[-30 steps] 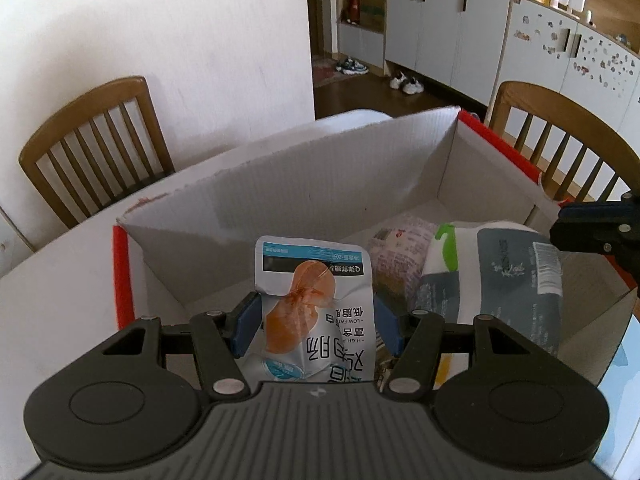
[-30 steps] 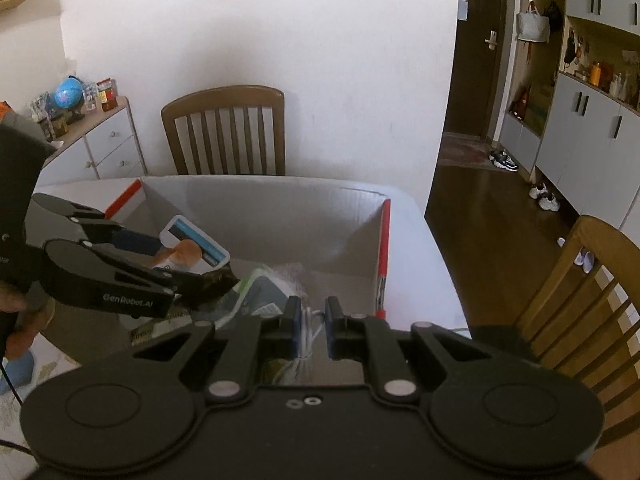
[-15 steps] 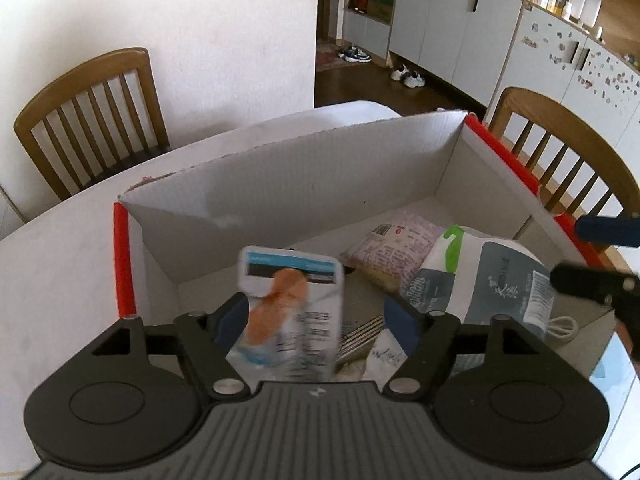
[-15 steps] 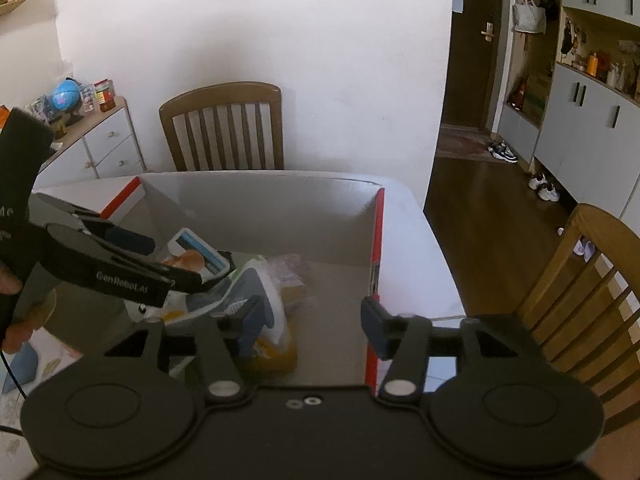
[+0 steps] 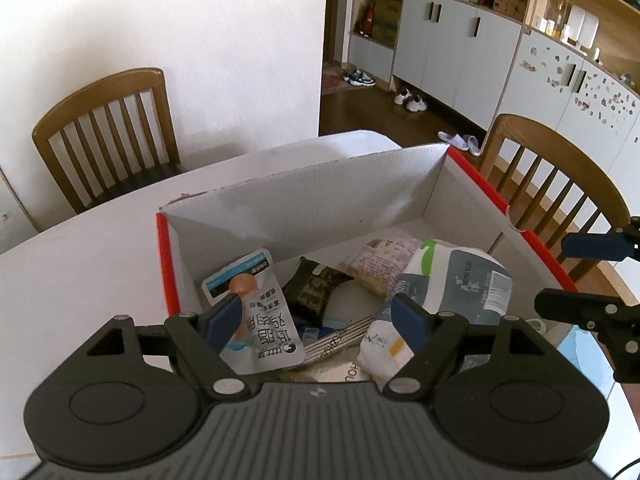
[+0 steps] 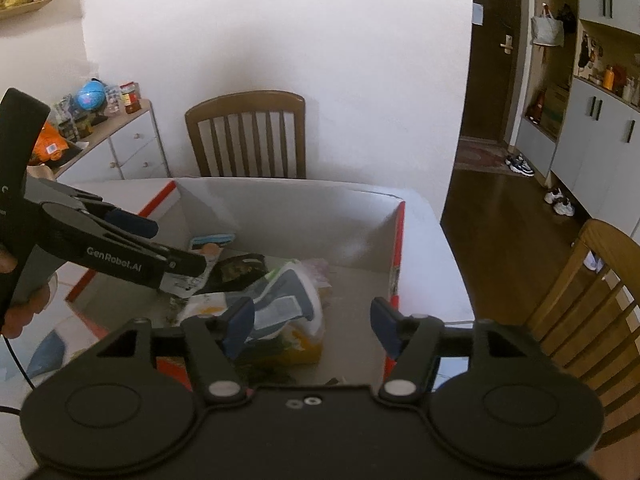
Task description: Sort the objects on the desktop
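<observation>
A white cardboard box [image 5: 320, 208] with red edges stands on the white table and holds several packets. A white pouch [image 5: 256, 312] with an orange picture leans against the box's left wall, lying free. My left gripper [image 5: 316, 320] hovers above it, jaws opening, pads touching nothing. A grey-and-white bag [image 6: 288, 300] lies on the pile in the box [image 6: 280, 216]. My right gripper [image 6: 312, 326] hangs over that bag, jaws opening, with nothing gripped. The left gripper [image 6: 176, 246] shows at the left of the right wrist view, held by a hand.
A black packet [image 5: 312, 288] and a pink packet [image 5: 380, 256] lie on the box floor beside the bag [image 5: 452, 280]. Wooden chairs [image 5: 108, 136] [image 5: 552, 184] stand at the table's far and right sides. A drawer unit [image 6: 120, 148] with clutter stands at the left.
The left gripper let go of the white pouch, which dropped into the box, and then rose. The right gripper went from shut to open above the bag.
</observation>
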The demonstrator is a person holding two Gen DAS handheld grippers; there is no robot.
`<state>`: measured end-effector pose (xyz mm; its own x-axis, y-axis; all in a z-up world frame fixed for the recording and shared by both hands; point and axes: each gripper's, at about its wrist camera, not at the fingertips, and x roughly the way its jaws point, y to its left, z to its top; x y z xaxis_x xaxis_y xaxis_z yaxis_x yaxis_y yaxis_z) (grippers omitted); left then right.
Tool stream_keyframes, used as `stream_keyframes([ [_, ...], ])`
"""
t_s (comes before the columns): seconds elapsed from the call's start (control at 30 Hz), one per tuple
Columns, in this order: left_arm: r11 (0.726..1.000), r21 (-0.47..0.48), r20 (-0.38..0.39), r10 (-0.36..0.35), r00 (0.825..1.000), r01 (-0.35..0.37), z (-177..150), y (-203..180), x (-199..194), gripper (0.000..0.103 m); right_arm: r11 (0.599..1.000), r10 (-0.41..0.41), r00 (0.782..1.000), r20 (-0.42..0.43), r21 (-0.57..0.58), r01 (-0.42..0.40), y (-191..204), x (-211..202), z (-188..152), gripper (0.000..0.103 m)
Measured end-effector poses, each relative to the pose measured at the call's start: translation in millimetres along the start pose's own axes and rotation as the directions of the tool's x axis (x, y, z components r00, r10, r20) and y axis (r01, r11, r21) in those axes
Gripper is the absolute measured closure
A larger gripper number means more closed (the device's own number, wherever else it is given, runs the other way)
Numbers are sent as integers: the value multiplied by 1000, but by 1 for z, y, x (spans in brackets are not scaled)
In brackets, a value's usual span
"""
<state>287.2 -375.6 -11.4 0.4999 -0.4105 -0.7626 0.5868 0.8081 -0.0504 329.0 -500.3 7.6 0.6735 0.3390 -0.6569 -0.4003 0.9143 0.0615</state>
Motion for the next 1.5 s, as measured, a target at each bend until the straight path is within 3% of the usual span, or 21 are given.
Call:
stream_keyframes([
  [0.3, 1000, -26, 47, -3, 999, 4, -7, -3, -34, 21, 999, 46, 999, 14, -25, -46, 14, -13, 3, 38],
  [0.77, 997, -69, 50, 28, 998, -25, -28, -12, -71, 21, 992, 109, 994, 24, -62, -108, 30, -29, 3, 21],
  [0.9, 996, -88, 60, 29, 998, -23, -35, -13, -81, 8, 990, 126, 991, 36, -67, -124, 33, -35, 1, 14],
  [0.93, 996, -91, 64, 29, 997, -23, -37, -14, -84, 1, 990, 129, 991, 41, -66, -126, 34, -36, 1, 11],
  [1.13, 995, -95, 78, 36, 996, -29, -51, -18, -99, 0, 987, 155, 986, 70, -59, -151, 38, -46, -2, 3],
  [1.5, 991, -98, 91, 95, 991, -85, -77, -28, -125, 0, 985, 163, 984, 75, -72, -158, 47, -58, -10, 3],
])
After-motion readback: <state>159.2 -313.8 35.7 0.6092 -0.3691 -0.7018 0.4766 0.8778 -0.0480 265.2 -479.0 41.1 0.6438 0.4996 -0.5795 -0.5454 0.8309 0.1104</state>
